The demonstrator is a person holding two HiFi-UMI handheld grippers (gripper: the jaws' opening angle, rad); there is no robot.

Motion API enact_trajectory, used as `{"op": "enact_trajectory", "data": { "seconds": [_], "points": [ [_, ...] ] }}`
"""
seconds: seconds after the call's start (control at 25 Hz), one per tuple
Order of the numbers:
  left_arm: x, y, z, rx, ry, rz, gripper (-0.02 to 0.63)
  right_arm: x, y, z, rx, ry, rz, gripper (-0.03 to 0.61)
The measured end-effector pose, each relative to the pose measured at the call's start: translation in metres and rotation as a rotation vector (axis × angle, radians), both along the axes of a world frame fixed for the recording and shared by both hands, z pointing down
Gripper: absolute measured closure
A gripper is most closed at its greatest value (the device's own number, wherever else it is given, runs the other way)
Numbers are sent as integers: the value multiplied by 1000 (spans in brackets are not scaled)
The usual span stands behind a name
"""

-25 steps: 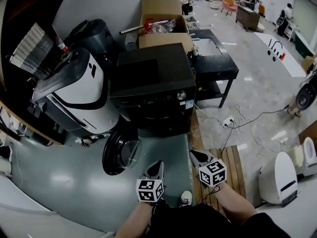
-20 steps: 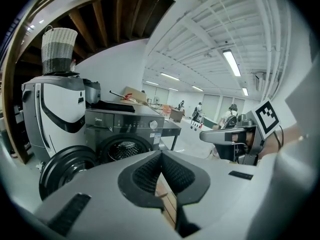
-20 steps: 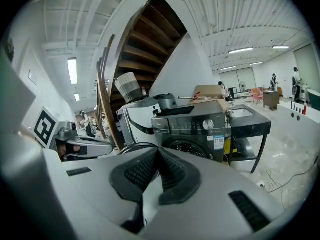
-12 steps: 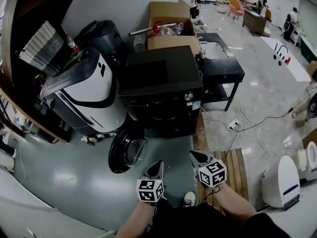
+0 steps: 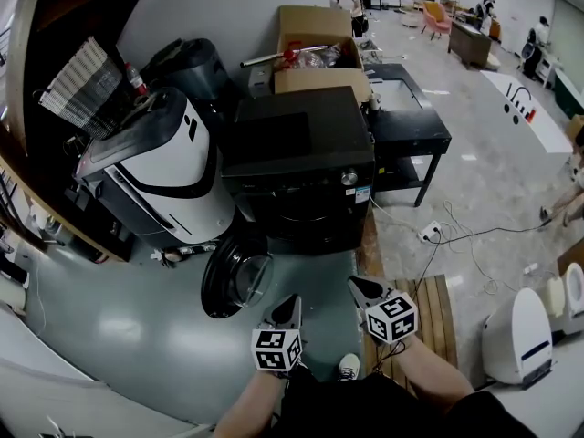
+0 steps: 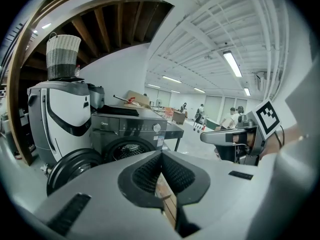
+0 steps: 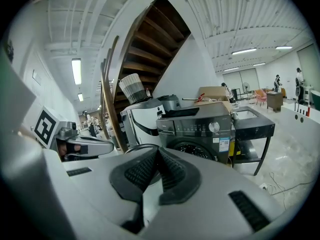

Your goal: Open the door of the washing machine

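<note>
The dark front-loading washing machine (image 5: pixel 297 167) stands ahead of me, with its round door (image 5: pixel 233 276) swung out wide to the left and the drum (image 6: pixel 126 151) exposed. My left gripper (image 5: pixel 290 307) and right gripper (image 5: pixel 358 286) hang side by side near the bottom of the head view, a good step back from the machine and touching nothing. Both are shut and empty. In the left gripper view the machine (image 6: pixel 127 129) and its open door (image 6: pixel 70 166) show beyond the closed jaws. The right gripper view shows the washing machine (image 7: pixel 202 129) too.
A white and black appliance (image 5: pixel 160 167) stands left of the washer, a black table (image 5: pixel 406 121) to its right, a cardboard box (image 5: pixel 318 48) behind. Cables (image 5: pixel 456 235) and a wooden pallet (image 5: pixel 429 313) lie on the floor at right, beside a white device (image 5: pixel 518 336). People stand far back.
The view has shifted slightly since a second ago, so the machine sits a little higher right in frame. Grippers stay shut at the same spot; the door stays open.
</note>
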State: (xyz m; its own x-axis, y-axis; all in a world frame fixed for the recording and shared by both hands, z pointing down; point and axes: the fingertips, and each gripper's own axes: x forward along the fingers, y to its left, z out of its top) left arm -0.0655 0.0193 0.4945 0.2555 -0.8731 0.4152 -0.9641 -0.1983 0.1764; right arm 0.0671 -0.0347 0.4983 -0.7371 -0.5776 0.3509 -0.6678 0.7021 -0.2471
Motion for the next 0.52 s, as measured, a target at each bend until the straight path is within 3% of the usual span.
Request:
{"op": "enact_trajectory", "data": {
  "seconds": [0.52],
  "points": [
    [2,3,-6,10,-4,-4,595,0,5,-4,4,4,-12,561]
  ]
}}
